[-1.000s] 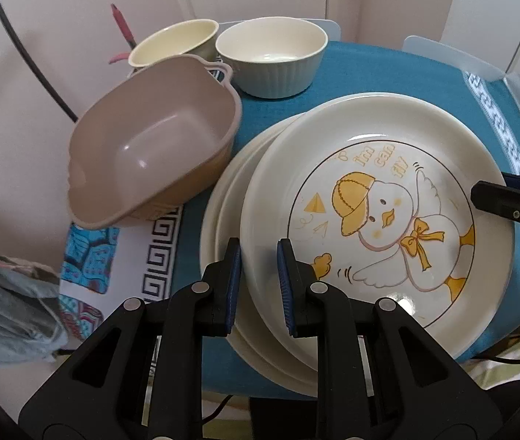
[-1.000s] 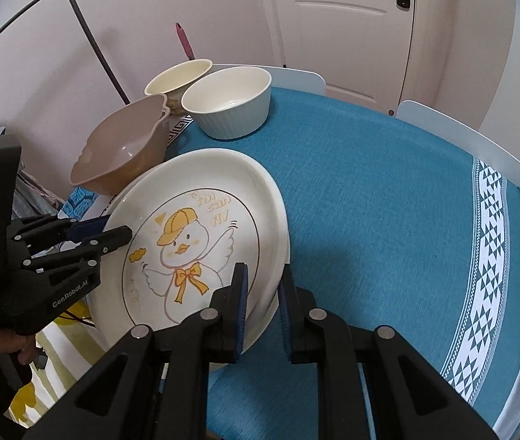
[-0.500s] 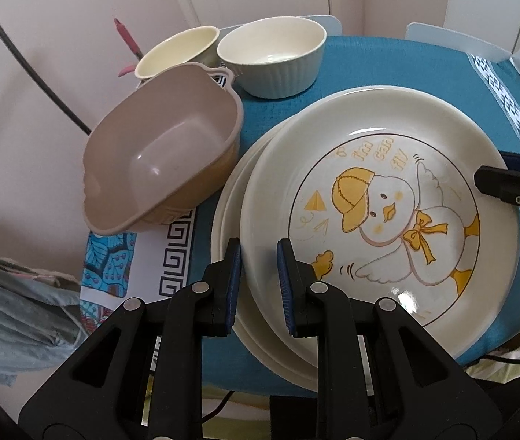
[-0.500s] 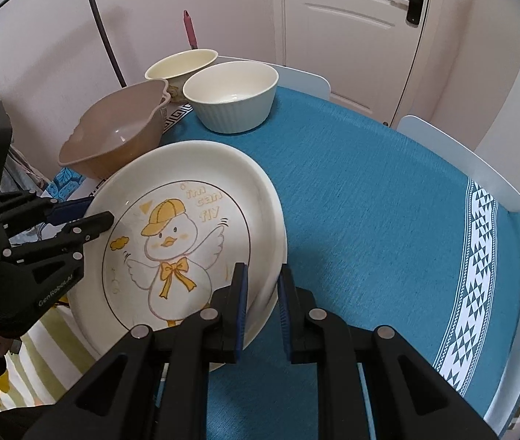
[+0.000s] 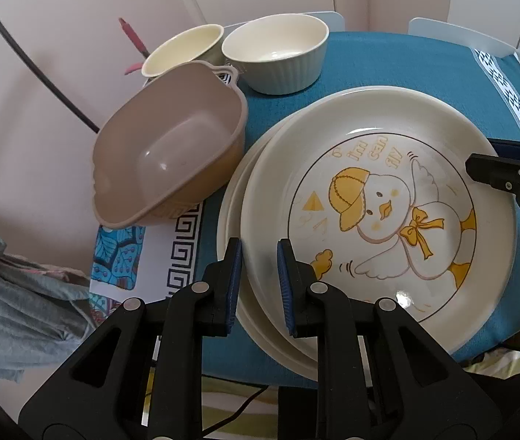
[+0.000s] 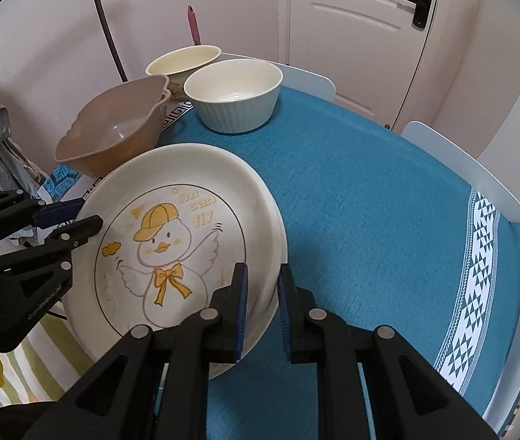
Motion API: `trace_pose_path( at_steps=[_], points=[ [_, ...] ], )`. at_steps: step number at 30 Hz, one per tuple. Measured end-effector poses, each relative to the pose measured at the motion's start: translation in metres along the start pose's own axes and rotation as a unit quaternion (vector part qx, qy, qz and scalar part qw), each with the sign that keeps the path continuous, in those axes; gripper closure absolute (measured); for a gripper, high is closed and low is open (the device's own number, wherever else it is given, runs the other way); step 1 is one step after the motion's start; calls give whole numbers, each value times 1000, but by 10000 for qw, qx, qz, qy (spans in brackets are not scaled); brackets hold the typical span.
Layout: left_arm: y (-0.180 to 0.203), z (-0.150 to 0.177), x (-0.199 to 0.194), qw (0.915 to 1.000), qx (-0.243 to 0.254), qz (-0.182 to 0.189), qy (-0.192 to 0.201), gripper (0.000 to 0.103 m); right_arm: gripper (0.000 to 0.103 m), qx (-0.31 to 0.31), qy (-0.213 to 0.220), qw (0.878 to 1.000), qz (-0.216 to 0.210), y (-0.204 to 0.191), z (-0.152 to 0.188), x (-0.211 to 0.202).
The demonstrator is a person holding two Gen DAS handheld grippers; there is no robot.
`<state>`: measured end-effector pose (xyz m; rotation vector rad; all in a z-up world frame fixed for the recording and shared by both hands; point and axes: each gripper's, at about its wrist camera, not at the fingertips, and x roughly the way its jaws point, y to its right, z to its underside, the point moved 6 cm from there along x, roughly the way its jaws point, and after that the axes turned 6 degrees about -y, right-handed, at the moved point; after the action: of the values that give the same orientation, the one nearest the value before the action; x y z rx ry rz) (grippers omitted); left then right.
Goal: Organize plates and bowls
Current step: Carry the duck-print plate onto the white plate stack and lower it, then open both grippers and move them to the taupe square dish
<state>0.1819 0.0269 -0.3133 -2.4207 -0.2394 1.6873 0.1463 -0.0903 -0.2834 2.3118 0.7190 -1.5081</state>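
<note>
A white plate with a yellow duck drawing [image 5: 388, 201] [image 6: 172, 238] tops a short stack of white plates [image 5: 230, 227] at the near left corner of the table. My left gripper [image 5: 260, 275] [image 6: 89, 214] is shut on the duck plate's left rim. Opposite it, my right gripper [image 6: 261, 286] [image 5: 483, 154] is shut on the right rim, where a second plate's edge shows just beneath. I cannot tell whether the lower plates are lifted too. A brown handled bowl [image 5: 172, 154] [image 6: 113, 132] sits left of the plates. A ribbed white bowl [image 5: 278, 55] [image 6: 234, 91] and a cream bowl [image 5: 183, 49] [image 6: 183, 60] stand behind.
A blue cloth [image 6: 369, 201] covers the table, with a patterned border at the right. White chair backs [image 6: 461, 172] ring the far and right edges. A grey garment [image 5: 14, 293] hangs at the left, below the table. A door [image 6: 362, 18] is behind.
Both grippers keep their hold on the duck plate. The views have tilted a little and the bowls sit slightly nearer in frame. Nothing was let go or taken.
</note>
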Motion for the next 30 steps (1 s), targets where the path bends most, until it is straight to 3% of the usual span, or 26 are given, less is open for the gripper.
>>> trace_pose_path(
  at_steps=[8,16,19,22,23,25,26,27,28,29,30],
  points=[
    [-1,2,-3,9999,4,-130,-25,86,88,-4,-64,10000,-38,-1,-3,5],
    [-6,2,-3,9999,-97,57,-57,86,88,15,-62,9999,-86,0,-3,6],
    [-14,-2,-15,9994,-270,222,-25,86,88,102,147,9996,-229,3,-11,-12],
    [-33,-13,-43,9978,-540,300,244,84,88,112,539,9977,-393,4,-29,-43],
    [-44,-18,-56,9960,-706,366,409,81,88,116,637,9968,-468,4,-36,-52],
    [-63,-25,-74,9924,-976,369,657,52,87,108,871,9938,-689,2,-51,-70],
    [-71,-27,-81,9906,-1090,331,762,11,75,102,981,9920,-790,0,-58,-78],
    [-87,-30,-91,9864,-1282,233,998,0,61,97,1118,9895,-911,-3,-67,-85],
    [-96,-33,-97,9838,-1367,209,1141,0,20,64,1197,9875,-1023,-6,-74,-89],
    [-105,-35,-101,9820,-1435,210,1213,0,0,20,1275,9854,-1124,-9,-80,-92],
    [-116,-37,-101,9812,-1512,229,1174,0,0,-30,1297,9842,-1204,-13,-88,-93]
  ],
)
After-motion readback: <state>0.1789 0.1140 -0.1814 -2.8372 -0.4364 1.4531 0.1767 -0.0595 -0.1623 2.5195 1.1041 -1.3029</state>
